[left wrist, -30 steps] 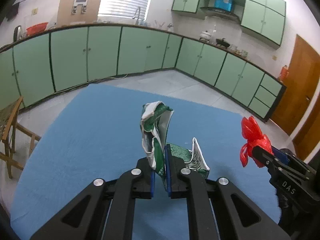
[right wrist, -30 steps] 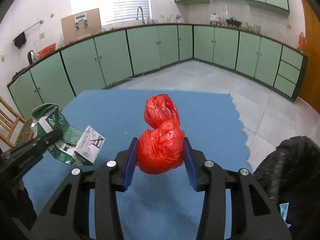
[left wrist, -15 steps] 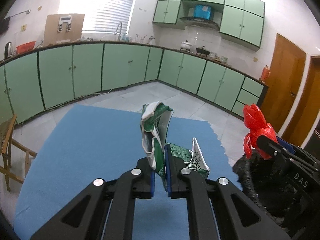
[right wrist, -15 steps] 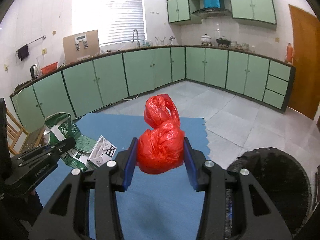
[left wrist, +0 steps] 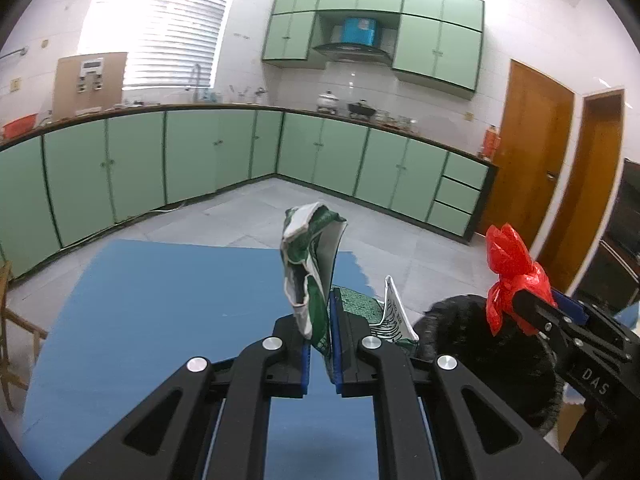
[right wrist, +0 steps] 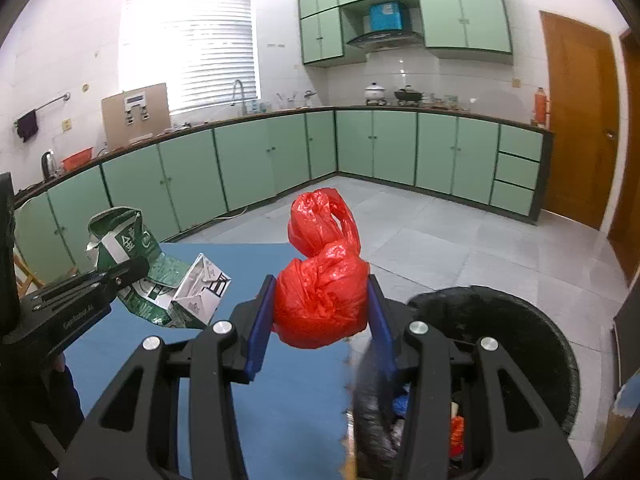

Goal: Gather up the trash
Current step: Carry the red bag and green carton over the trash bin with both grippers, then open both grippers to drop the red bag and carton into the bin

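My left gripper (left wrist: 320, 344) is shut on a crushed green and white carton (left wrist: 310, 256), held up over the blue table (left wrist: 160, 300); the carton also shows at the left of the right wrist view (right wrist: 156, 276). My right gripper (right wrist: 320, 320) is shut on a knotted red plastic bag (right wrist: 324, 284), which also shows in the left wrist view (left wrist: 510, 270). A bin lined with a black bag (right wrist: 532, 328) stands just off the table's right end, under and right of the red bag; it also shows in the left wrist view (left wrist: 472, 344).
Green kitchen cabinets (left wrist: 200, 160) run along the far walls over a grey tiled floor (right wrist: 460, 232). A wooden chair (left wrist: 8, 320) stands left of the table. Wooden doors (left wrist: 532, 152) are at the right. The bin holds some trash (right wrist: 456, 432).
Both grippers have moved right toward the table's end, still holding the carton and the red bag. The black bin has come into view beside and below them.
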A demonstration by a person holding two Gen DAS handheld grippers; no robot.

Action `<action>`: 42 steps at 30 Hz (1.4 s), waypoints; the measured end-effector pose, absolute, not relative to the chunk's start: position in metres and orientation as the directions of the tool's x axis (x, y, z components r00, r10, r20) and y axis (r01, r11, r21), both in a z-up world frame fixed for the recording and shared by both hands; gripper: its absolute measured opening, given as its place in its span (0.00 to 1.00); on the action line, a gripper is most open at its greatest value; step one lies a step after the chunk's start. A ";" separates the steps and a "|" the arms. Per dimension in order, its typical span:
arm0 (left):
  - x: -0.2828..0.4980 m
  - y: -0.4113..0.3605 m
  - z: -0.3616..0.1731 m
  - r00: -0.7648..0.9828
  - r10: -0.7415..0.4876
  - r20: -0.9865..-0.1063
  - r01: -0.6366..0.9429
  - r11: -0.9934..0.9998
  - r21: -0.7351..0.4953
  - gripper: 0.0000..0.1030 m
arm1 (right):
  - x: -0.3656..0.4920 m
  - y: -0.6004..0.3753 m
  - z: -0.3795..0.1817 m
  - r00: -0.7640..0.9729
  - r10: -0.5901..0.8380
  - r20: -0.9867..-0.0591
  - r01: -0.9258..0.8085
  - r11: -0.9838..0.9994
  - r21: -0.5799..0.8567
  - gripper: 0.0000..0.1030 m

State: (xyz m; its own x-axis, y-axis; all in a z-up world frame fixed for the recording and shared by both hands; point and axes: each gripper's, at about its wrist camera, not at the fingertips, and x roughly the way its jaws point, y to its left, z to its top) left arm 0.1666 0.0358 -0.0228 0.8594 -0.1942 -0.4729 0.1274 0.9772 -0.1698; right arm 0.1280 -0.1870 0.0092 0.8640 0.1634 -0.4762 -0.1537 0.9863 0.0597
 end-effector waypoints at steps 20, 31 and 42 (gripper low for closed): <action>0.192 -0.128 -0.047 0.766 -0.392 -0.509 0.384 0.915 -0.128 0.08 | 0.097 -0.345 -0.047 0.839 -0.107 -0.534 0.146 0.989 0.032 0.42; 0.215 -0.196 -0.089 0.700 -0.414 -0.582 0.456 0.886 -0.081 0.08 | 0.126 -0.387 -0.102 0.790 -0.130 -0.599 0.200 0.978 0.052 0.42; 0.247 -0.214 -0.112 0.647 -0.405 -0.646 0.459 0.883 -0.093 0.47 | 0.146 -0.406 -0.128 0.752 -0.167 -0.638 0.240 0.970 0.028 0.80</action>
